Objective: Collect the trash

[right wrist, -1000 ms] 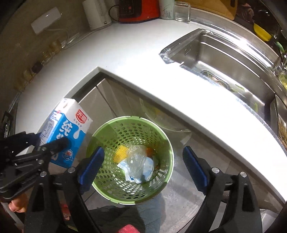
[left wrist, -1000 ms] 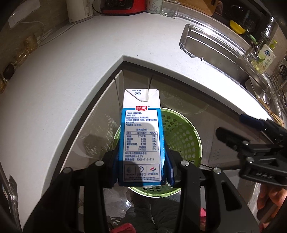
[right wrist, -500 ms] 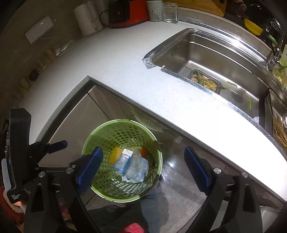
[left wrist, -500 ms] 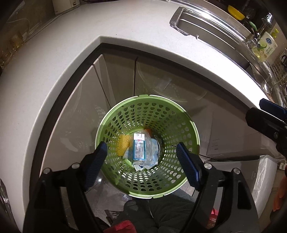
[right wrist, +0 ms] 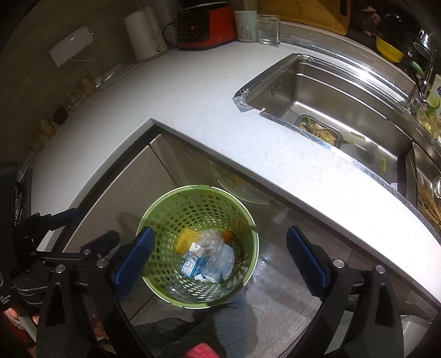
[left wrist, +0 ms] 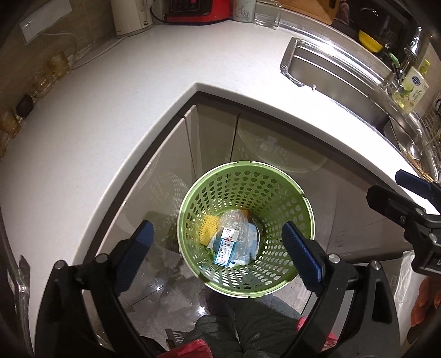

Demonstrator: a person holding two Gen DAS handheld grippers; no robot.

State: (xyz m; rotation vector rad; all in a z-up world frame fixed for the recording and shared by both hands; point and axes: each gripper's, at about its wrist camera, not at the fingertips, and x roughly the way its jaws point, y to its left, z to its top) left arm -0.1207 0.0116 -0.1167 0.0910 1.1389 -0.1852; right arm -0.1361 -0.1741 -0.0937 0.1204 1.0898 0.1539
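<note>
A blue and white milk carton lies on its side at the bottom of the green basket, low in the centre of the left wrist view. Its printed panel faces up, with small text and a red logo near the white gabled top. It rests on a crumpled clear plastic bag, with a yellow mesh piece touching it on the left and pale blue paper on the right. A small orange scrap shows at the far edge of the heap.

The basket is round and pierced with oval holes all over its wall. It stands on the glossy floor in front of the grey cabinet doors, below the curved white worktop.

The left gripper hangs above the basket; its two blue-padded fingers have just been opening and stand wide apart, with nothing clamped between them. The right gripper also hovers over the basket, its jaws likewise just widened a little further, its two fingers spread wide and empty.

Count: one carton, one basket, two grippers. At the upper right lies one steel sink with a small tray of food scraps in it. Along the top edge stand one red appliance, one white kettle, one mug and one clear glass.
</note>
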